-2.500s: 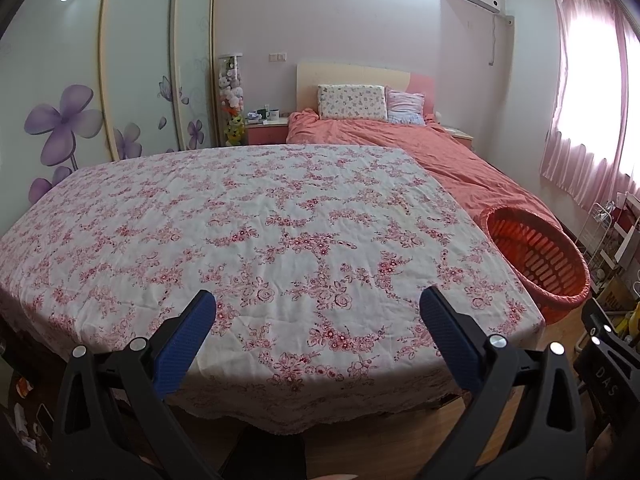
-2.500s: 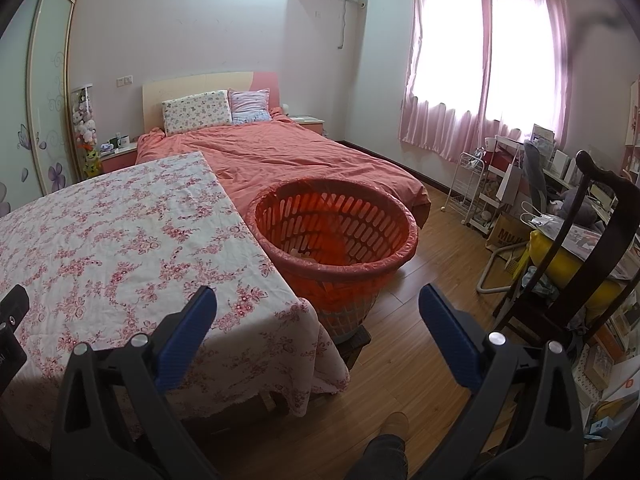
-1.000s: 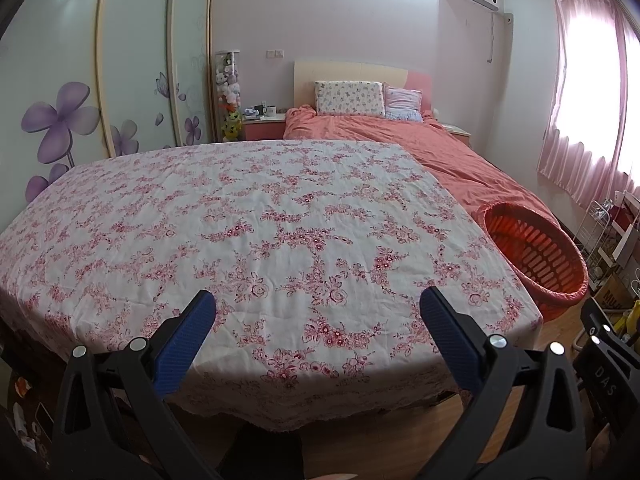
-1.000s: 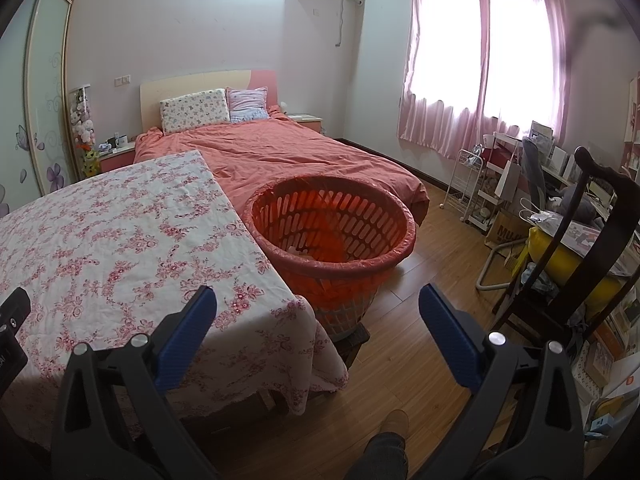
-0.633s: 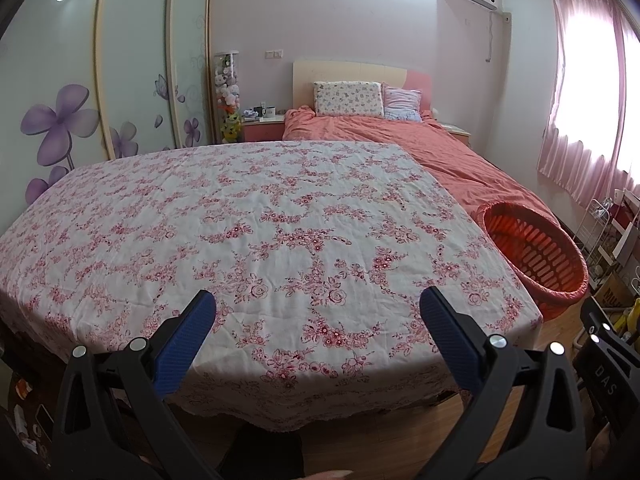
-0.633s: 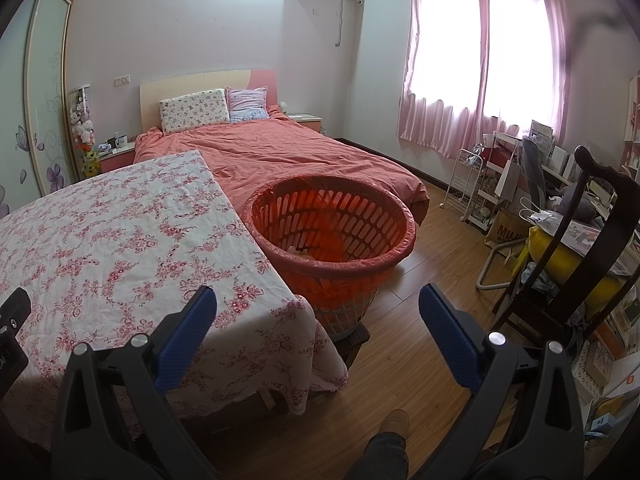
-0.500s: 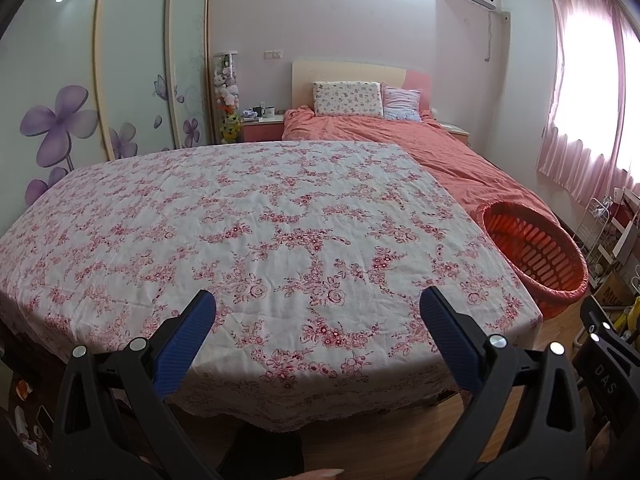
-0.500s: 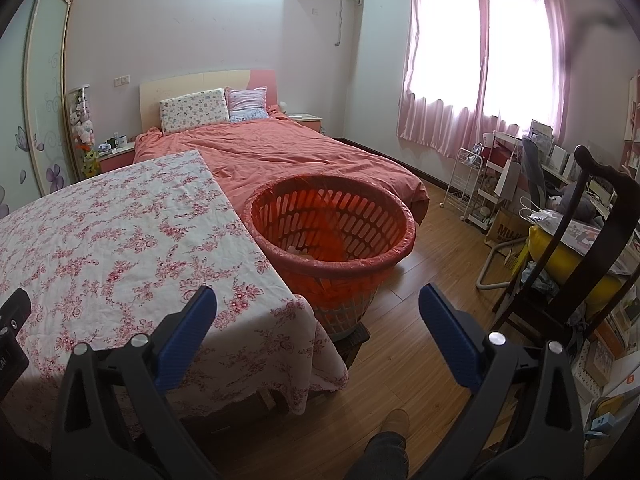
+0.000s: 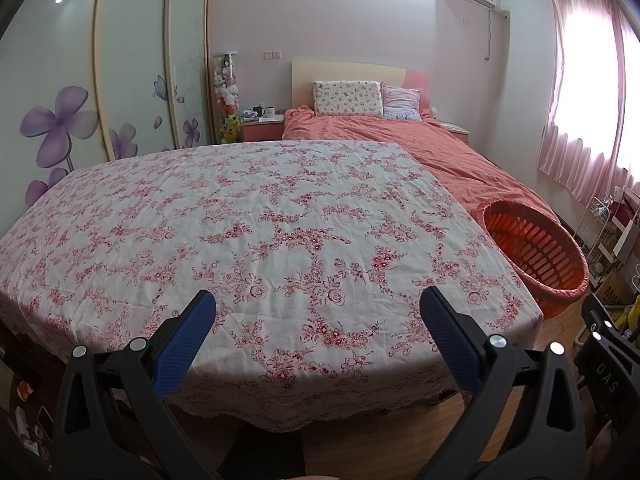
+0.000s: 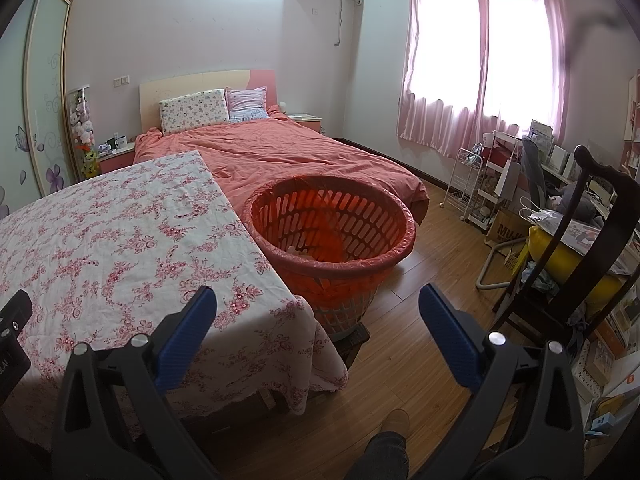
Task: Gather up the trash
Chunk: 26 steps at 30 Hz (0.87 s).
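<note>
Left wrist view: left gripper [image 9: 318, 308] held just short of the near edge of the table, blue-padded fingers [image 9: 186, 338] spread wide, nothing between them, touching nothing. Beyond them the floral tablecloth [image 9: 256, 216] runs to the far edge with no trash item visible anywhere on it.

Right wrist view: right gripper [image 10: 318, 308] likewise wide apart and empty, hovering over the table's near right corner. Just past that corner, touching or nearly touching the cloth's right edge, stands the orange basket [image 10: 332, 268] with a red liner; something pale lies at its bottom, too indistinct to identify. Further back, the bed [image 10: 280, 156] with two pillows; floor beside it looks bare.

Judgement: collection from the table appears finished, or nothing is left within view. Both tools idle at rest height. The next move calls for a scan of the room for remaining trash; otherwise the task can close.
</note>
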Available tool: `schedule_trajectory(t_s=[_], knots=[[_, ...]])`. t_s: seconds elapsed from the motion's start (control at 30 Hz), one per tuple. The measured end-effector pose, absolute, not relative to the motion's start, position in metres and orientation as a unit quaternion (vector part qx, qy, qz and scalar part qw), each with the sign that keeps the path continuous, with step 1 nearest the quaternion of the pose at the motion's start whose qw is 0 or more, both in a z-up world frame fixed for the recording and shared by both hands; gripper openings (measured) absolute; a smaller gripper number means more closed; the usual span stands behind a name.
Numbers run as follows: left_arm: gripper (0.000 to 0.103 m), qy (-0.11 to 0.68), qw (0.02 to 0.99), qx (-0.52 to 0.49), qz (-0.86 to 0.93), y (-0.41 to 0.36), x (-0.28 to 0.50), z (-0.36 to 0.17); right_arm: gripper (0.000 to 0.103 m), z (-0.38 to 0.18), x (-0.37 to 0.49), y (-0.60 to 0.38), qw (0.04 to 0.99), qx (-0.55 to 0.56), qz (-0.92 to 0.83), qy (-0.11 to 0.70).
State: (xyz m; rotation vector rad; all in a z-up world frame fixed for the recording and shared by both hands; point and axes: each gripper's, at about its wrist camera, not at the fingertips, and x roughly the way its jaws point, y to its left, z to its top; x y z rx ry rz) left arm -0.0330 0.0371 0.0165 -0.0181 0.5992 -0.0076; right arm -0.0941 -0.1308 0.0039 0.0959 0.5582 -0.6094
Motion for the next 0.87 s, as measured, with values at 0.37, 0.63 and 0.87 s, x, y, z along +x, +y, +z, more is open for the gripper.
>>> schedule_trajectory(t_s=[0.37, 0.63, 0.87], knots=[[0.1, 0.296, 0.955, -0.005, -0.004, 0.0376, -0.033, 0.0156, 0.099, 0.0042, -0.0943, -0.1314, 0.915, 0.047, -0.296, 0.271], [0.1, 0.296, 0.955, -0.004, -0.004, 0.0373, -0.0323, 0.0154, 0.099, 0.0044, -0.0944, -0.1317, 0.915, 0.047, -0.296, 0.271], [0.1, 0.297, 0.955, -0.002, -0.004, 0.0372, -0.0321, 0.0149, 0.099, 0.0037, -0.0946, -0.1319, 0.915, 0.047, -0.296, 0.271]])
